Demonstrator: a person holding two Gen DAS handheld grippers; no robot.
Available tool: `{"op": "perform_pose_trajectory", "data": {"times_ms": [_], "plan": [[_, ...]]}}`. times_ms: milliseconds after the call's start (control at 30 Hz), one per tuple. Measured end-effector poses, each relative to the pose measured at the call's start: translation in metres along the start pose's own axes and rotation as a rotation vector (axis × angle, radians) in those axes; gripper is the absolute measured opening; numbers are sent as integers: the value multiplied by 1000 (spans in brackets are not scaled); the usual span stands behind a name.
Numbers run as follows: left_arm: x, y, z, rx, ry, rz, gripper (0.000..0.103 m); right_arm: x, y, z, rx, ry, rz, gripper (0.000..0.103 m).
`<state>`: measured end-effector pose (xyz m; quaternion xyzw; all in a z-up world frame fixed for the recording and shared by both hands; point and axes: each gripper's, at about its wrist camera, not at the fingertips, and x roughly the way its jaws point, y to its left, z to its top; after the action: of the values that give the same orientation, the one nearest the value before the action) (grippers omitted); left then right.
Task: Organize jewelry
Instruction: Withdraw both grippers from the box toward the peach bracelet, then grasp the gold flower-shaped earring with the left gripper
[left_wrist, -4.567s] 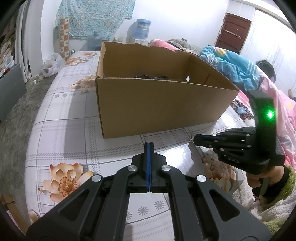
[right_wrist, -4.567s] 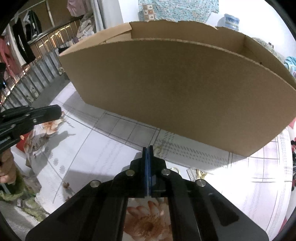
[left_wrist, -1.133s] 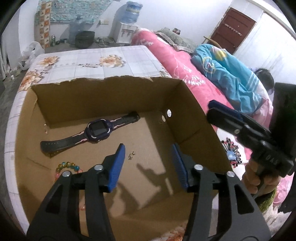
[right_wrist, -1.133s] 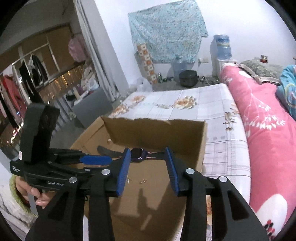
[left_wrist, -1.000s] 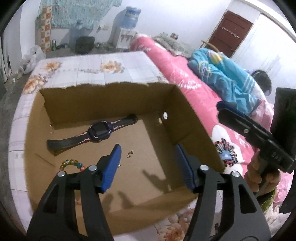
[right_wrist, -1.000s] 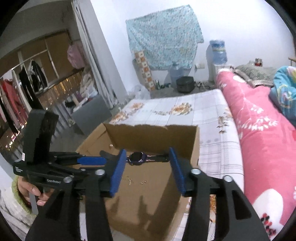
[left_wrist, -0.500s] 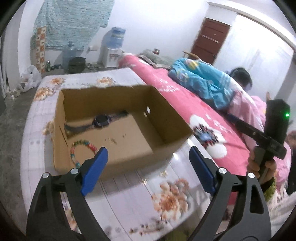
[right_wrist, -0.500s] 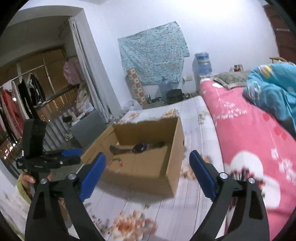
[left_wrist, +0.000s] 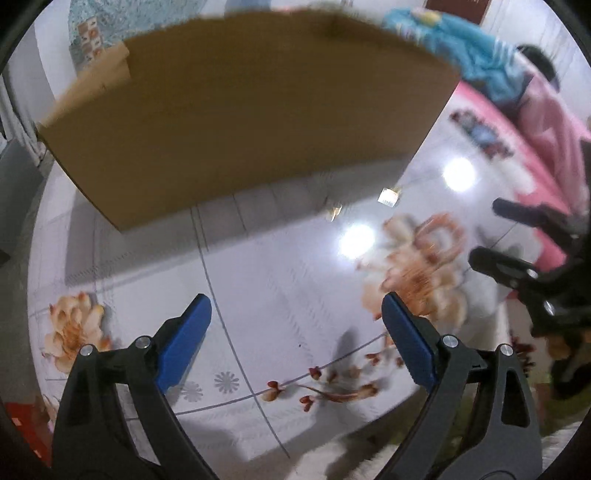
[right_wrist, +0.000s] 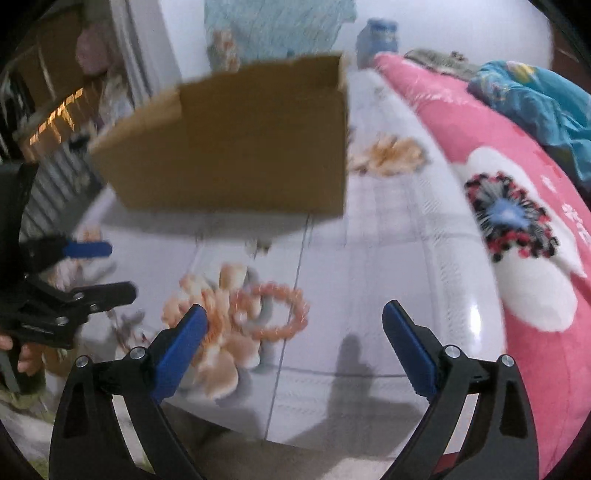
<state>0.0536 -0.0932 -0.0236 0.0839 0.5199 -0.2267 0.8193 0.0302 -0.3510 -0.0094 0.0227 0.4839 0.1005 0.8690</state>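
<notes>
Right wrist view: your right gripper (right_wrist: 291, 332) gapes wide, empty; one coral bead bracelet (right_wrist: 275, 310) lies at 11 o'clock on the tabletop (right_wrist: 369, 258). One cardboard box (right_wrist: 236, 147) at 12. Your left gripper (left_wrist: 295, 321) gapes equally, empty.

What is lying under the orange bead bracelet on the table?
The orange bead bracelet lies partly over a grey ring-shaped thing and a printed flower on the tablecloth. The picture is blurred, so what the grey thing is cannot be told.
</notes>
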Motion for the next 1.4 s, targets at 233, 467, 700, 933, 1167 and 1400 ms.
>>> {"op": "perform_pose_trajectory", "data": {"times_ms": [233,467,700,933,1167,1400], "plan": [[12,-13,-10,66,-22,76,95,14,-2,-7,-31,32,-22,96],[11,-15,-16,76,-21,78,96,19,4,-9,-106,44,-53,96],[10,-16,-16,50,-50,91,96,16,8,-17,-108,4,-68,97],[7,-14,-19,59,-60,84,96,10,-3,-23,-29,-79,9,97],[-4,-16,10,62,-157,40,94,7,-20,-22,51,-128,112,97],[12,-29,36,111,-151,16,54,9,-21,-20,58,-144,128,97]]}}
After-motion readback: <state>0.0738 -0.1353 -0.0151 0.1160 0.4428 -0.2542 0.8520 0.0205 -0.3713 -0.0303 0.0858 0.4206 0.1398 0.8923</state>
